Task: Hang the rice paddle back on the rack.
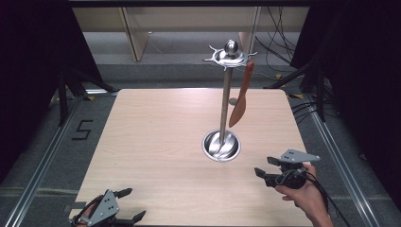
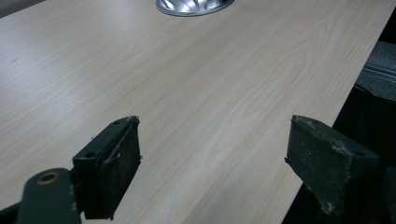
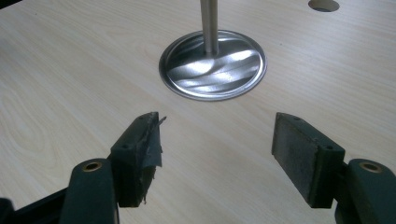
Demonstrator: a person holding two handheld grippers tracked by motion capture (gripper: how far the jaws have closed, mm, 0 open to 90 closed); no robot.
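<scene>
- The wooden spatula [image 1: 240, 97] hangs from a hook of the steel utensil stand [image 1: 226, 101], blade down, beside the pole and above the far right of the round base [image 3: 212, 65].
- The right gripper [image 1: 265, 166] sits low over the worktop [image 1: 156, 142], near the front right of the base, its fingers [image 3: 140, 151] spread wide with nothing between them; in the right gripper view they frame bare wood just short of the base.
- The spatula is well above and beyond these fingers, apart from them.
- The left gripper [image 1: 132, 204] rests at the near left edge of the worktop, fingers [image 2: 112, 163] also spread and empty, far from the stand.
- The hanging looks done, and the step in hand seems to be backing off. To do it well, the right hand should draw straight back towards the person, keeping low and clear of the pole.
- A knock on the stand could swing the spatula off its hook, so the fingers are best kept spread and away from the base rim.
</scene>
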